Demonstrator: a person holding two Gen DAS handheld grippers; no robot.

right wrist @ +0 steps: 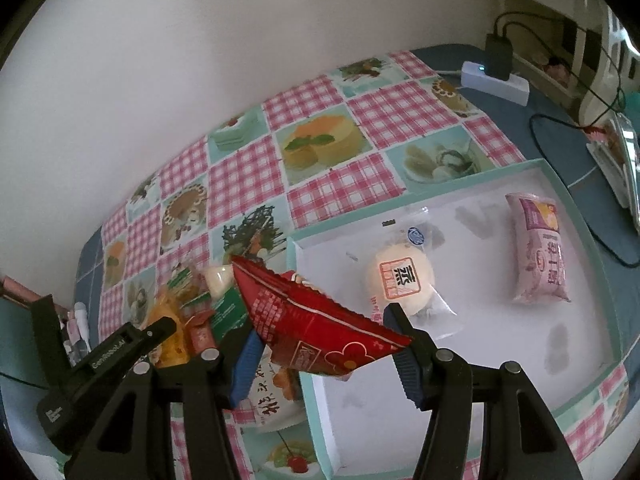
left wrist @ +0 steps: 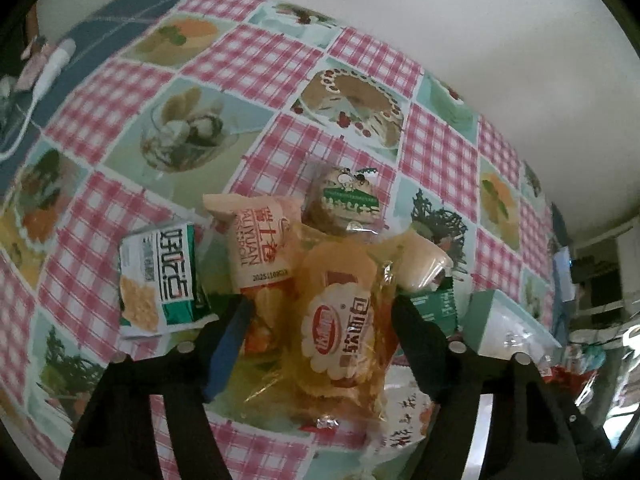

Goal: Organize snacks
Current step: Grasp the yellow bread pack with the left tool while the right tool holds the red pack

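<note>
In the left wrist view my left gripper (left wrist: 320, 320) is open and straddles a clear-wrapped round soft cake (left wrist: 340, 336) lying in a pile of snacks. Around it lie a green cracker packet (left wrist: 160, 276), an orange egg-roll packet (left wrist: 260, 248) and a round cookie pack (left wrist: 346, 200). In the right wrist view my right gripper (right wrist: 324, 344) is shut on a red snack packet (right wrist: 312, 320), held above the left edge of the white box (right wrist: 480, 360) with a teal rim. In the box lie a steamed cake (right wrist: 400, 280) and a pink roll packet (right wrist: 540, 248).
The checked tablecloth (right wrist: 248, 176) covers the table by a white wall. A white power strip (right wrist: 496, 80) with a black charger and cables lies at the back right. The left gripper body (right wrist: 112, 360) shows over the snack pile (right wrist: 188, 312). The box corner (left wrist: 508, 320) shows at the left view's right.
</note>
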